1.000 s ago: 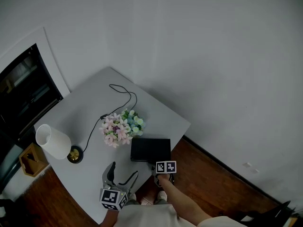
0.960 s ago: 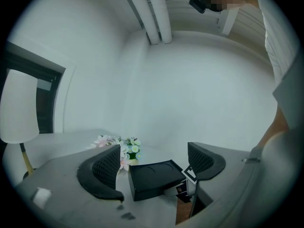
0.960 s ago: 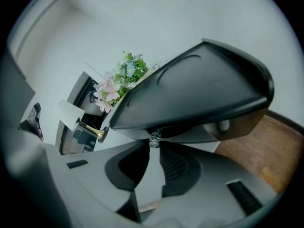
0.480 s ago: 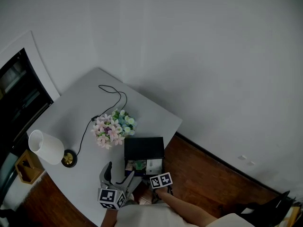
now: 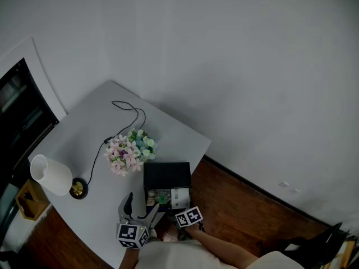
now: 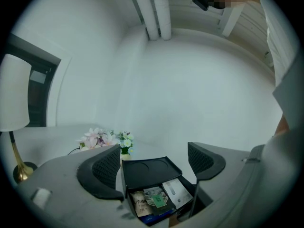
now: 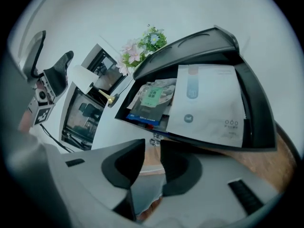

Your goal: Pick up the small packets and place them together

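Grey table (image 5: 78,133) set against a white wall. White-shade lamp (image 5: 50,175) on a gold base stands at the table's left edge. A black box (image 5: 166,174) sits at the near right edge, with its drawer (image 7: 259,122) pulled out toward the near side. A pink/white flower bunch (image 5: 129,149) is just far-left of the box, and a black cable (image 5: 126,114) loops beyond it.

The small packets are all in the open drawer:
- white packet (image 7: 209,103) on the right, with a blue round logo and a blue/orange stripe; the small print at its corner looks like three rings, otherwise unreadable
- green-labelled packet (image 7: 153,95) in the middle, text too small to read
- blue packet (image 7: 142,116) underneath it
- brown packet (image 6: 141,204) on the left, lettering illegible

Left gripper (image 6: 153,156): fingers wide apart, holding nothing, aimed at the box from the near side.

Right gripper (image 7: 152,148): fingers narrow, pinched on the small metal knob (image 7: 154,139) on the drawer front.
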Tool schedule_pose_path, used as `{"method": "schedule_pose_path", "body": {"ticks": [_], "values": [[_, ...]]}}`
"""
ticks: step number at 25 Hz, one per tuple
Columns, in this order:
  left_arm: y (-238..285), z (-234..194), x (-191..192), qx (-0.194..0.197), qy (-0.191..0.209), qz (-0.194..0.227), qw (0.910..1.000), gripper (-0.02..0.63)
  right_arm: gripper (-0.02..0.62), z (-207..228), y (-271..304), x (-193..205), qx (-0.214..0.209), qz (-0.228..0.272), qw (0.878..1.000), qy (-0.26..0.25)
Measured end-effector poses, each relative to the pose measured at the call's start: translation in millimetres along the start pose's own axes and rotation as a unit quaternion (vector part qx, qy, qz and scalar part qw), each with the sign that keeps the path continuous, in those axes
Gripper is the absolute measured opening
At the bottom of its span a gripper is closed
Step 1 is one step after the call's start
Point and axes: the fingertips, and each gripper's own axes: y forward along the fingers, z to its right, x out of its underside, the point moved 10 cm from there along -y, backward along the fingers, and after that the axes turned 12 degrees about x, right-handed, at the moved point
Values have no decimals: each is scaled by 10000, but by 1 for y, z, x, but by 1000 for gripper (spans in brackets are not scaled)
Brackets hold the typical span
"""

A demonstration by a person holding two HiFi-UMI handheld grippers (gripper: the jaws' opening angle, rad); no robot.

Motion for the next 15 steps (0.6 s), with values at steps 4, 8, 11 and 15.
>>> {"method": "schedule_pose_path", "body": {"ticks": [4, 8, 11, 15], "values": [[-1, 4, -10, -1, 175, 86, 9998, 428, 190, -7, -23, 4, -366, 435, 9962, -658], [-3, 2, -18, -54, 212, 180, 9996, 428, 321, -20, -46, 8, -918, 832, 9896, -733], [-2, 3, -20, -58, 222, 202, 9995, 428, 321, -30, -63, 3, -1324, 1074, 9833, -640], [-6, 6, -29, -45, 288, 277, 9992, 428, 321, -46, -121, -29, -1565, 2595, 9513, -562]]}}
